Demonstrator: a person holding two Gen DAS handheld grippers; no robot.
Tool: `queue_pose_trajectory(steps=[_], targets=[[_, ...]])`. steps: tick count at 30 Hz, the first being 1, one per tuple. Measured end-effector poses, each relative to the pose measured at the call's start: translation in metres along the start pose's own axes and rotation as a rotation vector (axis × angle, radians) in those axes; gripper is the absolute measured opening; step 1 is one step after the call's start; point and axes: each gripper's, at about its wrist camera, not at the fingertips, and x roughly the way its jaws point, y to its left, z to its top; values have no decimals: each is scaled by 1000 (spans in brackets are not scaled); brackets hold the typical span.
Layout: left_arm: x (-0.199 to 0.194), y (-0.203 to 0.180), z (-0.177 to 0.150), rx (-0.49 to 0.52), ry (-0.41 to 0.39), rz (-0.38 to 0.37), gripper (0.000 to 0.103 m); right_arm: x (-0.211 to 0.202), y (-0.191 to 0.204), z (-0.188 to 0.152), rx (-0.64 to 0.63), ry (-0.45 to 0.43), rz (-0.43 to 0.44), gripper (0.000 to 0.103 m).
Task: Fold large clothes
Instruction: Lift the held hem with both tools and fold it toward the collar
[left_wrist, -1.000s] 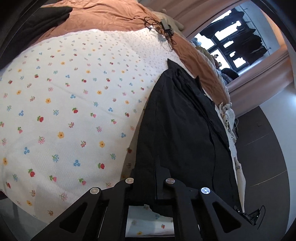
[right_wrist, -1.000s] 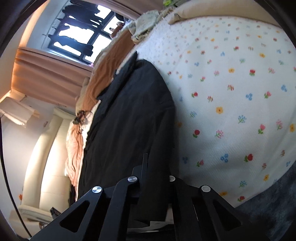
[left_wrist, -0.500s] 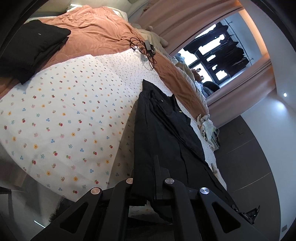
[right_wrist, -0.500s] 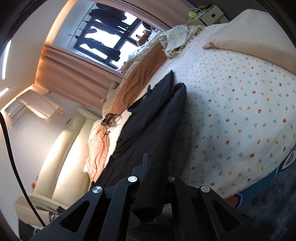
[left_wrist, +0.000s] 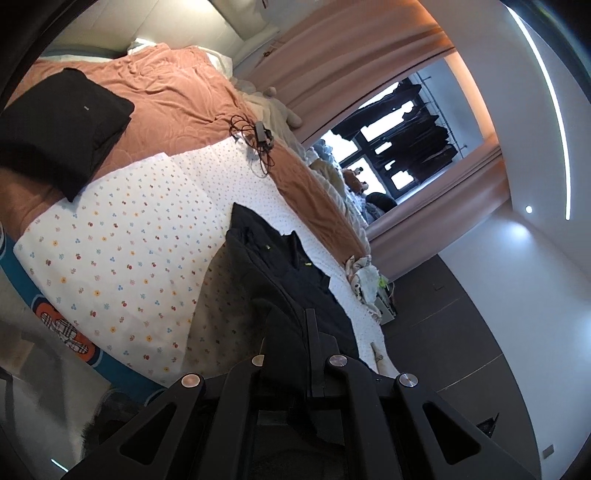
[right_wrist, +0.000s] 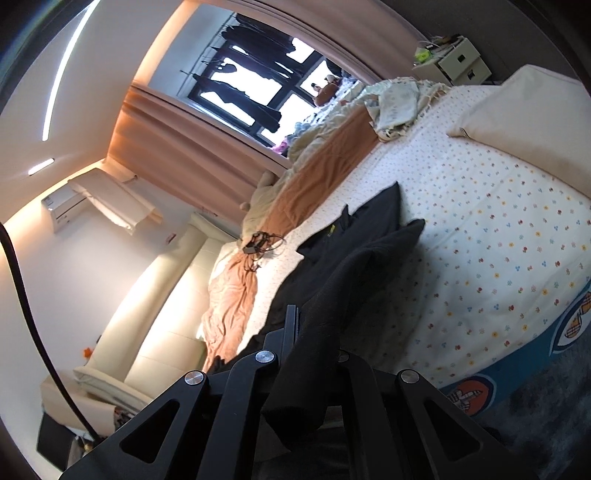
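A large black garment (left_wrist: 280, 273) lies along the flower-print bedsheet (left_wrist: 122, 240), its near end lifted off the bed. My left gripper (left_wrist: 295, 332) is shut on one near corner of it; cloth hangs between the fingers. In the right wrist view the same garment (right_wrist: 354, 266) rises from the sheet (right_wrist: 498, 236) to my right gripper (right_wrist: 314, 332), which is shut on the other near corner. A green label shows near the collar at the far end.
A folded black garment (left_wrist: 62, 129) lies on the orange blanket (left_wrist: 177, 99). A tangle of black cable (left_wrist: 255, 140) lies at the blanket's edge. A cream pillow (right_wrist: 528, 118) is at the bed's right. Crumpled pale clothes (right_wrist: 399, 103), curtains and a window are beyond.
Both grippers have risen and pulled back from the bed, lifting the near end of the black garment. Far more of the room is in view.
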Motion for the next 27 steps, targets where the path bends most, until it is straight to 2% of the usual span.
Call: queue_pose_trajectory(steps=[7,14,18,27], targets=[[-41,-35,13,29,-70,-72,3,-26,31,8,-25,-42,56,3],[-59,-59,28,45,-116,-124,3,-39,53,21,-49,-90,96,3],[-52,-67,40,49,-125,-136,3,-29,55,31,-54,-107,95,3],[1,-81,79,57,-143,-109,3,19,53,74,-23,-141,83,4]])
